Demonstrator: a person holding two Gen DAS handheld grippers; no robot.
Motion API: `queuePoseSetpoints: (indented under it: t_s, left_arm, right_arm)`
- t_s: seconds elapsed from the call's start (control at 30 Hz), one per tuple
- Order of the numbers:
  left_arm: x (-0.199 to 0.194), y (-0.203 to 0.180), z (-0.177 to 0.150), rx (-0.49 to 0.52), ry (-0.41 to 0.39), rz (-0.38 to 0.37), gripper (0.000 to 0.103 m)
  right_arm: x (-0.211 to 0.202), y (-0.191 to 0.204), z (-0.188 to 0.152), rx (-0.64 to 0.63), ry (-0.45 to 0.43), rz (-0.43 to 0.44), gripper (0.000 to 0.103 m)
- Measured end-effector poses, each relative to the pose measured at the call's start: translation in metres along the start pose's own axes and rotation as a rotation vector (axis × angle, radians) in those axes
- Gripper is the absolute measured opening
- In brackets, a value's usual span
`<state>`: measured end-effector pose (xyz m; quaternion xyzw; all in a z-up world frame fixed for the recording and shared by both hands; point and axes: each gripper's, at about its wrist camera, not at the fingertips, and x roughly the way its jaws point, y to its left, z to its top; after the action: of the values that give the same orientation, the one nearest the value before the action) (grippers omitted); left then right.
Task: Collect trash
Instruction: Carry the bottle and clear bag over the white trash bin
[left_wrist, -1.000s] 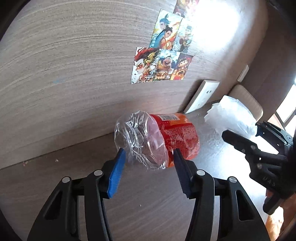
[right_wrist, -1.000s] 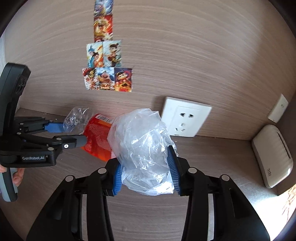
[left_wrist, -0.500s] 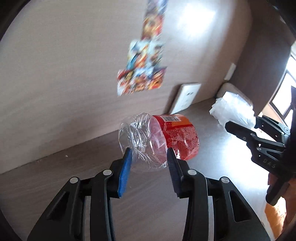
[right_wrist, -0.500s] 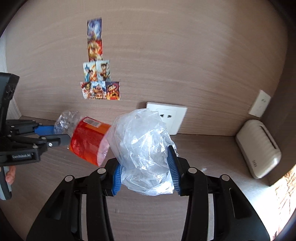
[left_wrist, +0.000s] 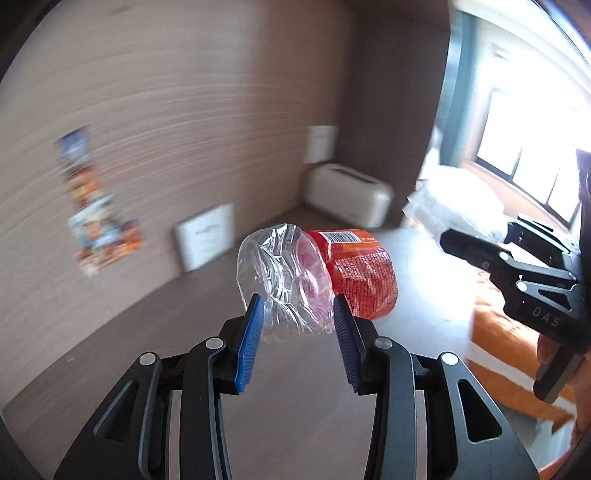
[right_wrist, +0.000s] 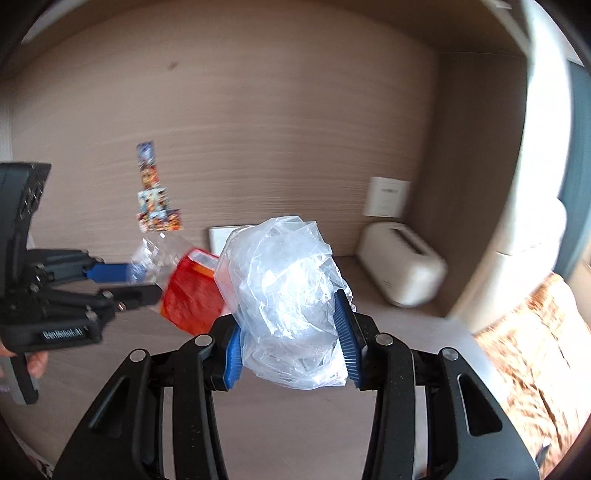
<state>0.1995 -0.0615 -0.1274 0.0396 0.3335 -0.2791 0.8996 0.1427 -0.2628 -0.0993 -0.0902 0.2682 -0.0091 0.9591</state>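
Between the left tool's (left_wrist: 297, 314) blue pads (left_wrist: 251, 339), a crushed clear bottle (left_wrist: 314, 275) with an orange label is pinched, held above the table (left_wrist: 280, 417). Beside it, the right tool (right_wrist: 290, 341) clamps a crumpled plastic bag (right_wrist: 284, 291), near a white box (right_wrist: 400, 271) against the wall.

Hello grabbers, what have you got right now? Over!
Left gripper shut on crushed bottle, lifted off the desk. Right gripper shut on plastic bag, also lifted. Nothing in the way.

daylight glare from window (left_wrist: 532, 162), motion-blurred background, fisheye-warped dark edges.
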Motion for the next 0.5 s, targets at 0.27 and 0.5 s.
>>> queuePoseSetpoints:
  t_s: [0.27, 0.5]
  left_arm:
    - [0.032, -0.143, 0.001, 0.123, 0.037, -0.201, 0.038]
    - [0.061, -0.253, -0.018, 0.223, 0.106, -0.327, 0.038]
  right_arm:
    - [-0.086, -0.083, -0.055, 0.123, 0.007, -0.175, 0.044]
    - [-0.141, -0.141, -0.11, 0.227, 0.044, -0.287, 0.045]
